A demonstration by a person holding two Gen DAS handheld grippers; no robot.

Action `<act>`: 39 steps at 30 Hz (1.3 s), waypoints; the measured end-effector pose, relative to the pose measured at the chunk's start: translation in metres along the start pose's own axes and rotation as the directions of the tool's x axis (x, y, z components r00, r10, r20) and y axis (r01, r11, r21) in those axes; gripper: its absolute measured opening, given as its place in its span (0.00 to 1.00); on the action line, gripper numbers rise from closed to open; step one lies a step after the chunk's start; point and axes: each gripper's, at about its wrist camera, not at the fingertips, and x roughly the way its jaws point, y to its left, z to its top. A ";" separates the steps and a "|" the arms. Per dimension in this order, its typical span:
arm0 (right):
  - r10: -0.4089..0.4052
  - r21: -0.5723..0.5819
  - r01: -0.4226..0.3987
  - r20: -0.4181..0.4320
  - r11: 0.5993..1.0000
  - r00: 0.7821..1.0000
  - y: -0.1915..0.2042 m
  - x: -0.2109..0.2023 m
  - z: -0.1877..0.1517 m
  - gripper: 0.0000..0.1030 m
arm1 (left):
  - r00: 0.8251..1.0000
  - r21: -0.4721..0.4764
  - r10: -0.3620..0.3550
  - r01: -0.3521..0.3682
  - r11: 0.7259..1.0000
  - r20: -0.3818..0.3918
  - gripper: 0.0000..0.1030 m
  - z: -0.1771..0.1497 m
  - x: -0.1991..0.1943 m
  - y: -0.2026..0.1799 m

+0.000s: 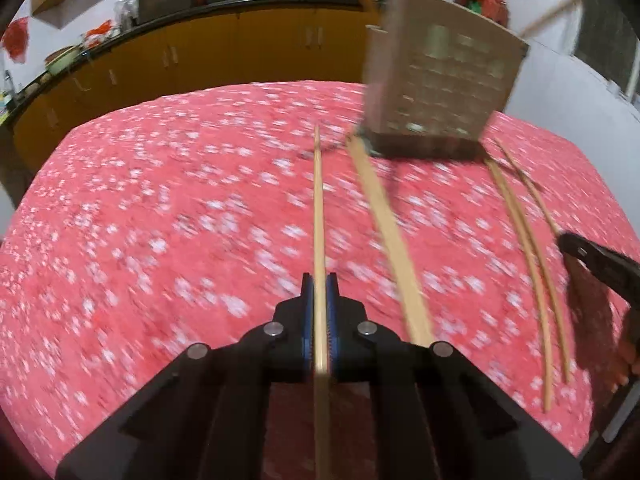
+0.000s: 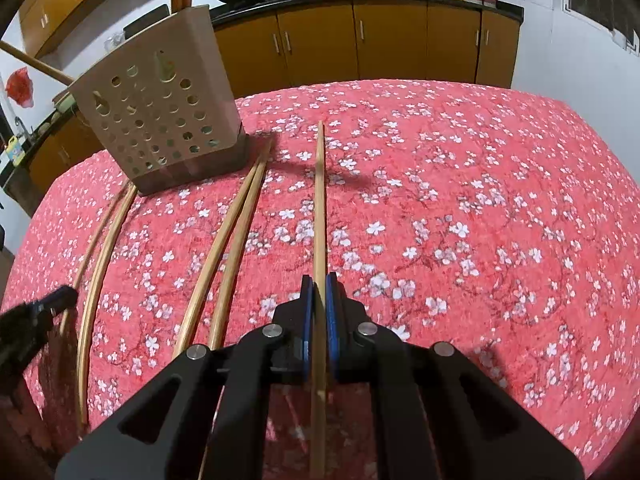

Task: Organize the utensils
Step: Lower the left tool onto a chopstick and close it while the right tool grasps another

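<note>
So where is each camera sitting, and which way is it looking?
Left wrist: on the left gripper, looking forward along its fingers over the red tablecloth; a chopstick is pinched between them, and the right gripper shows at the edge.
Right wrist: on the right gripper, facing the same way, pinching another chopstick; the left gripper peeks in.
Shared: both see the holed utensil holder, loose chopsticks and yellow cabinets.
</note>
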 end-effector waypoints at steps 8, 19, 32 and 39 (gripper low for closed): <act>-0.026 0.028 0.026 0.022 0.999 0.999 -0.013 0.015 0.019 0.07 | 1.000 -0.093 0.008 -0.006 0.996 0.019 0.08 0.021 0.014 0.044; -0.015 0.034 0.013 0.039 0.999 0.999 -0.016 0.016 0.017 0.07 | 0.999 -0.110 -0.003 0.007 0.994 0.036 0.09 0.014 0.006 0.046; -0.011 0.039 0.009 0.039 0.999 0.999 -0.016 0.016 0.018 0.08 | 0.998 -0.156 -0.039 0.045 0.987 0.044 0.09 0.011 0.002 0.051; -0.003 0.049 0.001 0.040 0.999 0.999 -0.016 0.016 0.017 0.08 | 0.998 -0.165 -0.046 0.053 0.985 0.046 0.09 0.010 0.001 0.053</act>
